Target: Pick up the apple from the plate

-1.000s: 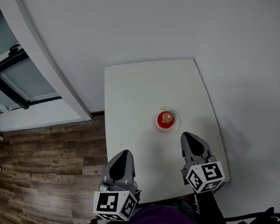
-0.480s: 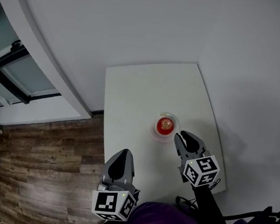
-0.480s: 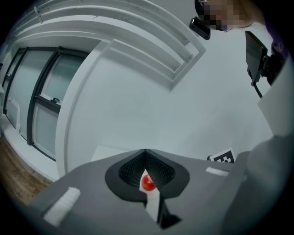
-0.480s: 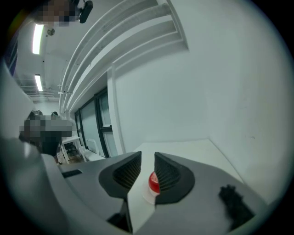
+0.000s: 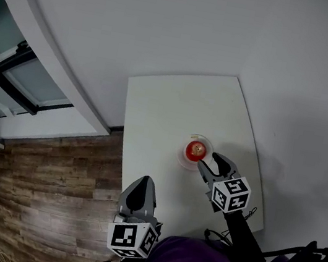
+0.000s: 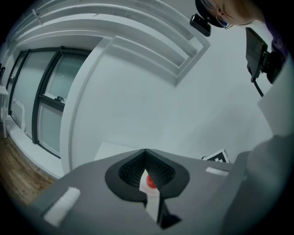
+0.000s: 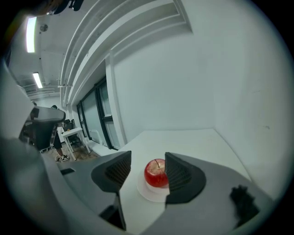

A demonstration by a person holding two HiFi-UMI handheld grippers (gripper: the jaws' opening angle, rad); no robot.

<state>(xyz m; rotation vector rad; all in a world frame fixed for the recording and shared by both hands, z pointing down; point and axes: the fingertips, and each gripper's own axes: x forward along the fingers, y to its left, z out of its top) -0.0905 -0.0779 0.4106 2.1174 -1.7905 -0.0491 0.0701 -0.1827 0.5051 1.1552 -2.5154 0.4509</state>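
A red apple (image 5: 196,150) sits on a small white plate (image 5: 185,158) near the right side of the white table (image 5: 168,109). My right gripper (image 5: 210,163) is just in front of the plate; its jaws are opening and nothing is pressed between them. In the right gripper view the apple (image 7: 156,173) and plate (image 7: 148,193) lie just beyond the gap of the right gripper (image 7: 146,170). My left gripper (image 5: 138,197) hovers at the table's near edge, jaws together. In the left gripper view a sliver of the apple (image 6: 149,182) shows past the left gripper (image 6: 146,170).
The table stands in a corner, with white walls (image 5: 170,22) behind it and to its right. To the left is a wooden floor (image 5: 45,200) and a glass partition (image 5: 10,75). A desk and chair (image 7: 69,137) stand far off to the left.
My right gripper has moved forward and down toward the plate, and its jaws have parted. The left gripper has barely shifted.
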